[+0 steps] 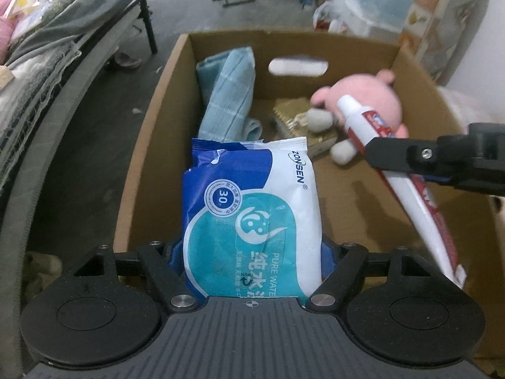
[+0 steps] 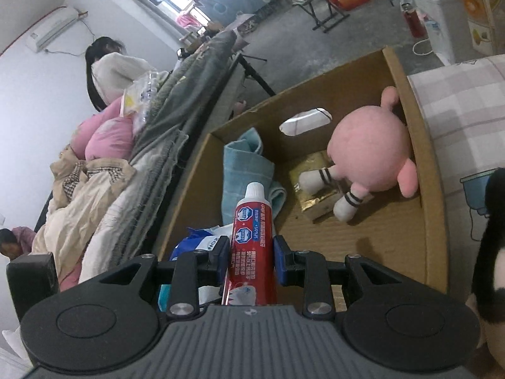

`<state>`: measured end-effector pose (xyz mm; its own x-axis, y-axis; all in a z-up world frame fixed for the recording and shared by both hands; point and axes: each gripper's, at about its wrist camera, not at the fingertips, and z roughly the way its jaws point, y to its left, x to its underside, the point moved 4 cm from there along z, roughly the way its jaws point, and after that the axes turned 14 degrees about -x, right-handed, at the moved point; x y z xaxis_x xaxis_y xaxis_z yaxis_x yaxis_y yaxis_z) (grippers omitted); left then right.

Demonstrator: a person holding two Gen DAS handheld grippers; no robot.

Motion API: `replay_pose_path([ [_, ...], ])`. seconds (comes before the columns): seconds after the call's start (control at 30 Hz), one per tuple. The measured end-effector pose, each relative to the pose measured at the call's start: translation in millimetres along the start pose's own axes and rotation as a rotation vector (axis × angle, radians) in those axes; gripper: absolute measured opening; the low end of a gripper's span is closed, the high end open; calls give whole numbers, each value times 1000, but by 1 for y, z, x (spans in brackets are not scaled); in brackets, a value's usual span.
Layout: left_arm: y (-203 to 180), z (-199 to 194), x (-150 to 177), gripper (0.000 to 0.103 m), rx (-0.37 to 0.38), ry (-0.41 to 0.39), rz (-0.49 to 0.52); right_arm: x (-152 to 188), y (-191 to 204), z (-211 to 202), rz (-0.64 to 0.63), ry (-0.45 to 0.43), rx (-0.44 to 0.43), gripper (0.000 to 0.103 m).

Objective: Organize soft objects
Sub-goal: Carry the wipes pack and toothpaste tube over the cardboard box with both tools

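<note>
My left gripper (image 1: 251,252) is shut on a blue and white wet-wipes pack (image 1: 252,208) and holds it over the near edge of an open cardboard box (image 1: 145,145). My right gripper (image 2: 251,252) is shut on a red and white toothpaste tube (image 2: 251,240), also over the box (image 2: 432,189); the tube also shows in the left wrist view (image 1: 407,183). Inside the box lie a folded light-blue towel (image 1: 228,94), a pink plush toy (image 2: 372,154) and a gold packet (image 2: 315,177). The wipes pack shows at lower left in the right wrist view (image 2: 195,243).
A bed with grey and beige bedding (image 2: 132,170) runs along the box's left side. A checked fabric surface (image 2: 467,117) borders its right side, with a black and white plush (image 2: 492,268) near it. A folding stool (image 2: 325,9) and clutter stand on the far floor.
</note>
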<state>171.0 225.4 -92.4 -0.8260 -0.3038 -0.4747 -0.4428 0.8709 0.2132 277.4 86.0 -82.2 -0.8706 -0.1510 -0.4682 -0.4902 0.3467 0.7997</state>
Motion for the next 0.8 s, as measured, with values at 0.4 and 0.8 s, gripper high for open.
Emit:
replay_pose_path([
  [0.4,-5,6,-6,79,-71,-11,-14,2,-15,16,41,35,22,32],
  [0.8,31,-38,-8,81,5,-103,-158,4,-21,40,71,111,93,33],
])
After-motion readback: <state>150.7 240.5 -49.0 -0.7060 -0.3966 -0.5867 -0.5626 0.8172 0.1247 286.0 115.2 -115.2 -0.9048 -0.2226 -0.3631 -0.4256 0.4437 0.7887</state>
